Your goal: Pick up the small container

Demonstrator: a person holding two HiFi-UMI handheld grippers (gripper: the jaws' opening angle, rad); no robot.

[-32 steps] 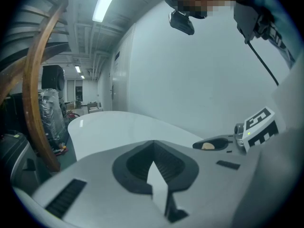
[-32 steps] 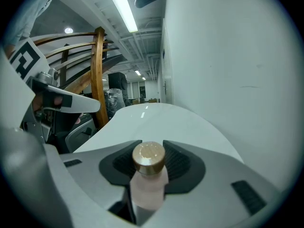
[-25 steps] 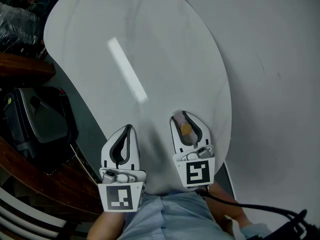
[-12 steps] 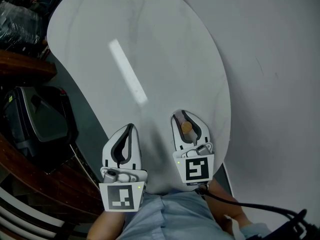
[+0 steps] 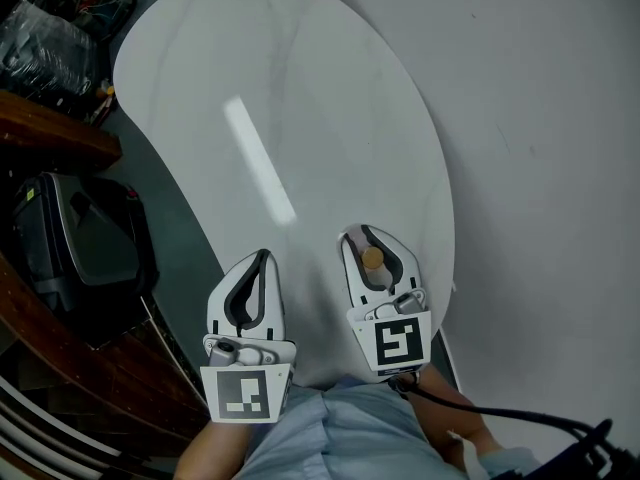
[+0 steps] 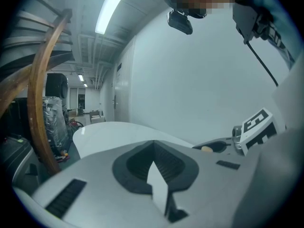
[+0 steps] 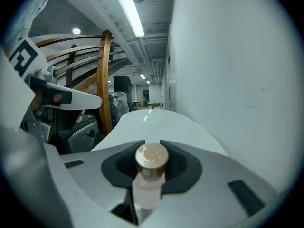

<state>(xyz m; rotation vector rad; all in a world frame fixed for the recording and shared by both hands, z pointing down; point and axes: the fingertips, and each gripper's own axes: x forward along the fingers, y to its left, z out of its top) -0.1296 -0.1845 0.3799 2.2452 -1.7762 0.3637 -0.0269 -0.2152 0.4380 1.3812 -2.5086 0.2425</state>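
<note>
Container [image 7: 151, 161] in right gripper [image 5: 360, 234]

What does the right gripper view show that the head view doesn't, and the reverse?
Only the right gripper view: the small container's pale body below its brown cap, pinched between the right gripper's jaws, and a curved wooden rail behind. Only the head view: the table's whole rounded outline and the person's pale blue shirt. Both: the brown cap inside the right gripper, above the white table.

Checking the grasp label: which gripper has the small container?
The right gripper: its jaws clamp the small pale tan-capped container; the left gripper jaws hold nothing.
</note>
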